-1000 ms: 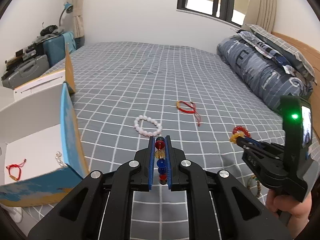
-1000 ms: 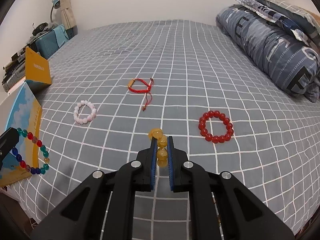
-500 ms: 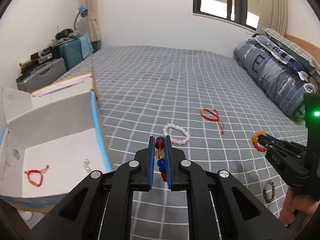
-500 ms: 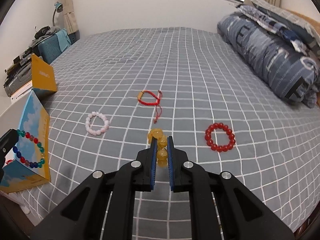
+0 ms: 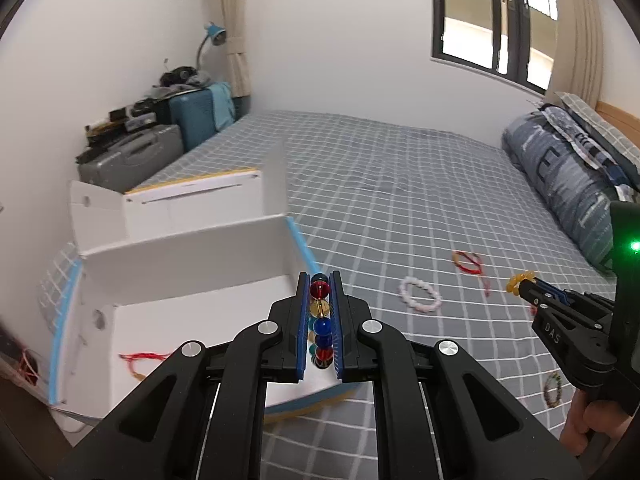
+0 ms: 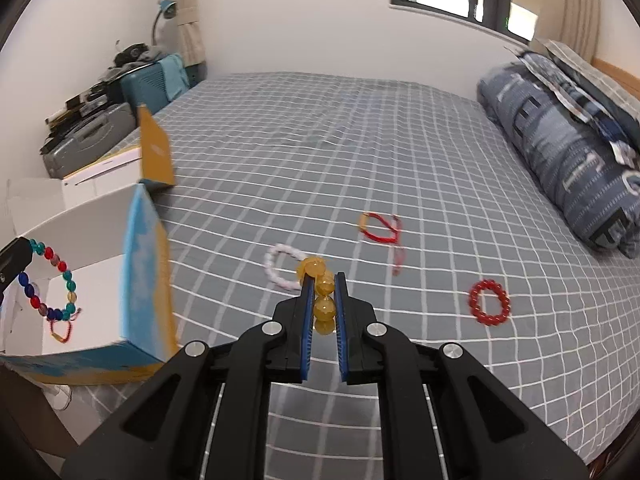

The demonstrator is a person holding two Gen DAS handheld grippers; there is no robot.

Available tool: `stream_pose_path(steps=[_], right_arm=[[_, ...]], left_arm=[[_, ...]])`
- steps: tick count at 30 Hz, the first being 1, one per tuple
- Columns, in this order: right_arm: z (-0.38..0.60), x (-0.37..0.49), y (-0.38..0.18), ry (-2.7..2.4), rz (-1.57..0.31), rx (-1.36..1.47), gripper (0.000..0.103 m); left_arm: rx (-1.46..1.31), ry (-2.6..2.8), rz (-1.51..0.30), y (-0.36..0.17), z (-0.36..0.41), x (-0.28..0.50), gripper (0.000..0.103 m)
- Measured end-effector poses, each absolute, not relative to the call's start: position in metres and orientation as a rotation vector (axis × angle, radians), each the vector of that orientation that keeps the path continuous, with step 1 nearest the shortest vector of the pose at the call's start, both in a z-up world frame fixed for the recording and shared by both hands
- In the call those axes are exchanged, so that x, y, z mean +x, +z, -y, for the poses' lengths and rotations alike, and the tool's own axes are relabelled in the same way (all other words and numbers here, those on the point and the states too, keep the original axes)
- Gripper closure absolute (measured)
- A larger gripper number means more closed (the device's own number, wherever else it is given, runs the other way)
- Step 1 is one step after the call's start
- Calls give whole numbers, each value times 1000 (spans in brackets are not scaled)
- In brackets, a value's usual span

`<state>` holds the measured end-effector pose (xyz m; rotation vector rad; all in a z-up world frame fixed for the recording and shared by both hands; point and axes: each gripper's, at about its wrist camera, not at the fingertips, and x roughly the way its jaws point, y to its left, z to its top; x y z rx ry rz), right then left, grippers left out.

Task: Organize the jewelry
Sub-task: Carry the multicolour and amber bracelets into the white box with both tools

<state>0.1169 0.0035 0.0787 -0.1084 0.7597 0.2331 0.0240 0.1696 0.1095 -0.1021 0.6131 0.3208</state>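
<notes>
The left gripper (image 5: 319, 322) pinches the multicolour bead bracelet (image 5: 320, 320) over the open white box (image 5: 192, 248), probably to drop it inside; the right gripper (image 6: 323, 304) pinches the yellow bead bracelet (image 6: 320, 284) above the bed (image 6: 400, 152), probably waiting its turn

Grey-checked bedspread (image 6: 320, 160) (white gridlines); amber bracelet (image 6: 322, 292)

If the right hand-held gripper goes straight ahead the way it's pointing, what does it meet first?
Probably the white bead bracelet lying on the bed, just beyond the yellow bead bracelet clamped in the right hand-held gripper; depth is uncertain.
</notes>
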Motion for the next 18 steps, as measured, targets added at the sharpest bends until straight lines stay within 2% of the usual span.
stream_pose_path(steps=[10, 18], right_arm=[[-102, 94, 93, 364, -730, -174, 94], [-182, 79, 77, 480, -756, -235, 94]], left_arm=[[-100, 455, -652, 103, -242, -7, 94], [-129, 534, -707, 85, -291, -20, 94]])
